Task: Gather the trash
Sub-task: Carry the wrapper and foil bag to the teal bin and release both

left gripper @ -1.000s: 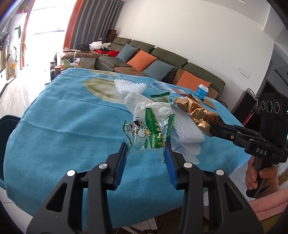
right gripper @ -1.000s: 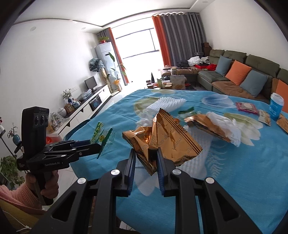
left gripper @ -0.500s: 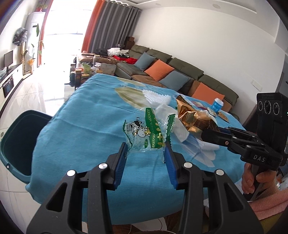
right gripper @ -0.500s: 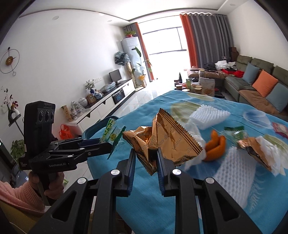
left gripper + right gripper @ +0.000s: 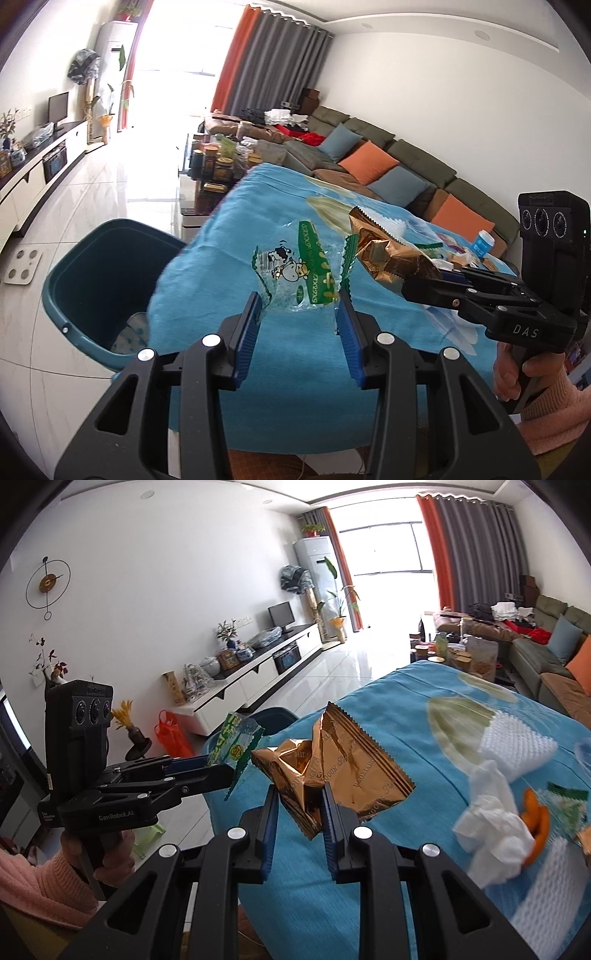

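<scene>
Teal bin (image 5: 99,284) sits on floor off surface's left corner, nearer my left gripper (image 5: 301,310) | jaws clamped on clear green wrapper (image 5: 295,273) | right gripper (image 5: 299,805) jaws clamped on gold wrapper (image 5: 332,764), farther away.

A clear plastic snack wrapper (image 5: 295,275) is printed with green bands, yellow lettering and black-and-white cartoon cows. A crinkled foil snack bag (image 5: 332,771) is coloured a shiny copper-gold with faint lettering. The table (image 5: 295,365) is covered by a turquoise cloth patterned with pale olive leaf shapes. A plastic trash bin (image 5: 92,288) is coloured dark teal. Black frames and blue pads are shown on each hand-held gripper (image 5: 301,325). A white foam net sleeve (image 5: 517,742) and orange peel (image 5: 535,823) are seen on the cloth.
</scene>
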A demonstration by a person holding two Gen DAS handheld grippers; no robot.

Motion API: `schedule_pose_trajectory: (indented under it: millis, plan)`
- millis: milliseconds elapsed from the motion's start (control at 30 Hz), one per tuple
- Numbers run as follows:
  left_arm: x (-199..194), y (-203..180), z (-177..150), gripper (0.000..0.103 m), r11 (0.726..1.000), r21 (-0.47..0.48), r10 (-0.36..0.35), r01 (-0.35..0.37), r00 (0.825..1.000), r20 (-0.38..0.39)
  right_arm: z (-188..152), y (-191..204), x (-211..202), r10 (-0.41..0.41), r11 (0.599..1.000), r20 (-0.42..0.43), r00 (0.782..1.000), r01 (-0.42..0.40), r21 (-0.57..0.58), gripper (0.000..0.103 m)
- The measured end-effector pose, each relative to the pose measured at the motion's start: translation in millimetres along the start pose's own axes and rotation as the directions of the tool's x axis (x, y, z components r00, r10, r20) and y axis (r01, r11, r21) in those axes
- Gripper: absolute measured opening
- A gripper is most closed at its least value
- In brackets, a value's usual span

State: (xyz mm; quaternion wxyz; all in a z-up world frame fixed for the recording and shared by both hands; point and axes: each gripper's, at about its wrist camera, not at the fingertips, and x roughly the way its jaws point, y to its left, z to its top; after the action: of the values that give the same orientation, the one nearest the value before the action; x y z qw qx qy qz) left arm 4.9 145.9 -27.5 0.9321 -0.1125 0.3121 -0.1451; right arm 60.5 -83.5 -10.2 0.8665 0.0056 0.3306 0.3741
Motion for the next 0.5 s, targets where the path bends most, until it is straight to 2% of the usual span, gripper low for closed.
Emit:
schedule_pose_trajectory:
  millis: [500]
  plan:
    - [-12, 57, 8, 0.041, 0.989, -0.093, 0.121, -0.118, 0.992, 0.029, 40, 27, 64, 0.101, 0.991, -0.064, 0.993, -0.105, -0.077, 0.021]
